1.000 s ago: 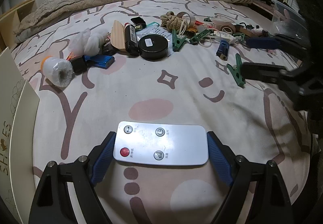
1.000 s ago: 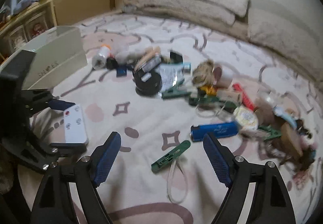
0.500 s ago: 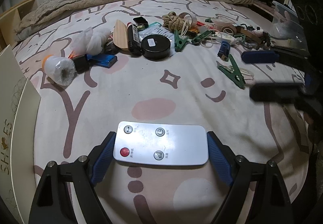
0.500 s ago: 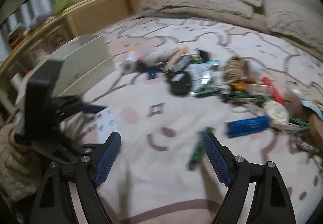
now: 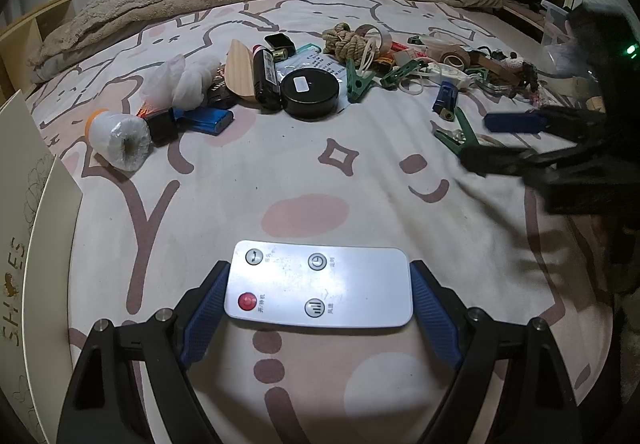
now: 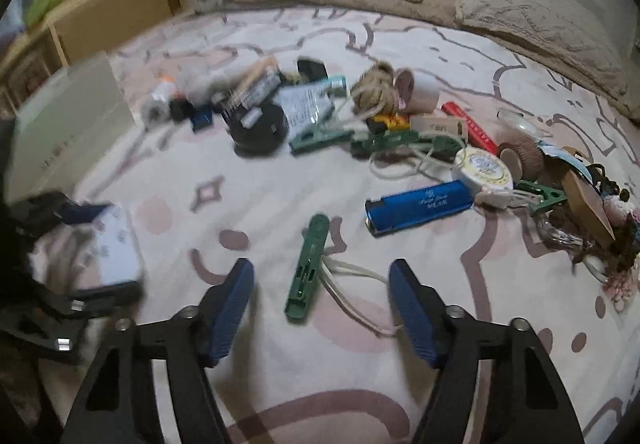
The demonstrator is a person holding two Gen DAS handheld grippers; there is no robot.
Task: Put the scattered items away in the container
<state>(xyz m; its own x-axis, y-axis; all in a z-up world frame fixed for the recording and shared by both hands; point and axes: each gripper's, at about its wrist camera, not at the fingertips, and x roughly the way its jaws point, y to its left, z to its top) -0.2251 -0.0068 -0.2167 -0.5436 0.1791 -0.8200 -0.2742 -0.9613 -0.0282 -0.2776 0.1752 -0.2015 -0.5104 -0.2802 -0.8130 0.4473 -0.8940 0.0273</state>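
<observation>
Since a second ago the right gripper (image 6: 321, 314) has dropped toward the bedspread (image 5: 280, 179) and its jaws have just been closing; a green clothespin (image 6: 309, 266) now lies between them, a little toward the left pad, with neither pad touching it yet, so that gripper grasps nothing. A loop of pale cord (image 6: 360, 296) trails from the pin toward the right pad and lies in the path of that finger.

Left of these jaws, blurred, the left gripper (image 5: 319, 308) is clenched on a white remote control (image 5: 319, 282), one blue pad against each short end, the remote held across the jaws above the bedspread. It has not shifted from a second ago. Further left of it stands the cream shoebox (image 5: 28, 228), its wall at the edge of the left wrist view.

Ahead of the left jaws and well apart from them lies the clutter: a roll of white plastic bags (image 5: 118, 141), a blue lighter-shaped case (image 5: 208, 118), a wooden paddle (image 5: 239, 69), a black round tin (image 5: 309, 88), a knot of rope (image 5: 347, 40) and more green pegs.

Ahead and right of the right jaws lies a blue lighter (image 6: 420, 207), near the clothespin but not touching it. Beyond it sits a round white tin (image 6: 484, 168), touching the lighter's far end, with tangled small things past it.
</observation>
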